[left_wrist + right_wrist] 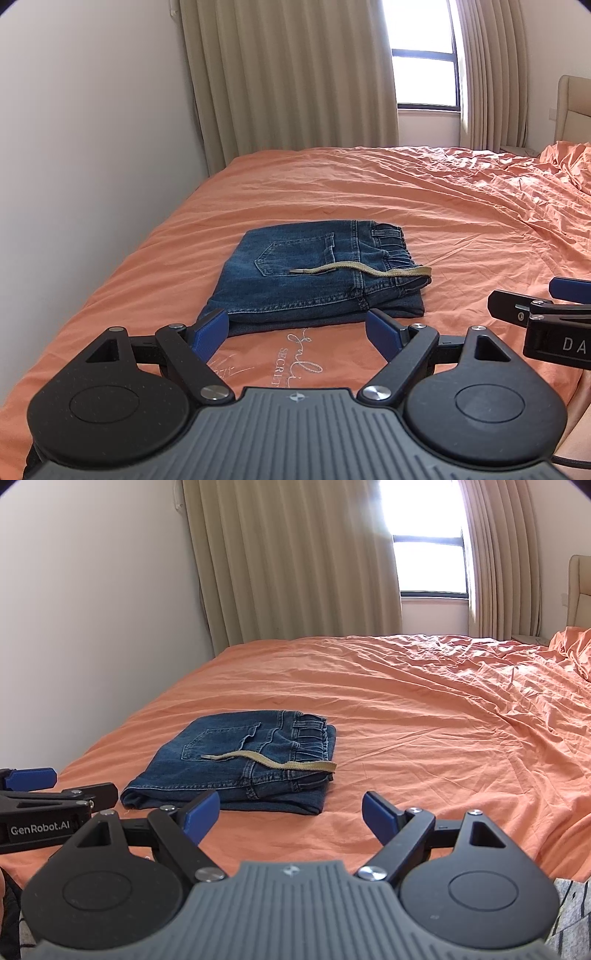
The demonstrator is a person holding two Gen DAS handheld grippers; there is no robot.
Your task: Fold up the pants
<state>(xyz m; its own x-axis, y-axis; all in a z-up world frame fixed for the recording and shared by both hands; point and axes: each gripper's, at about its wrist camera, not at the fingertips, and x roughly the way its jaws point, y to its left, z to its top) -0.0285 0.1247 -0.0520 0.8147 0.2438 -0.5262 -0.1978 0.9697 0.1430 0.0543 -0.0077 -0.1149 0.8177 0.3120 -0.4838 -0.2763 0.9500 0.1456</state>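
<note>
Folded pants (314, 273) sit on the bed (443, 206) just ahead of the left claw (297, 332); right claw (291, 812) nearby, both spread wide, gripping nothing.

Both of your wrist cameras sit low at the bed's (369, 192) near edge, facing the window (424, 55). Each sees the folded jeans (314, 280) close ahead; the right view stands further right of them.
</note>
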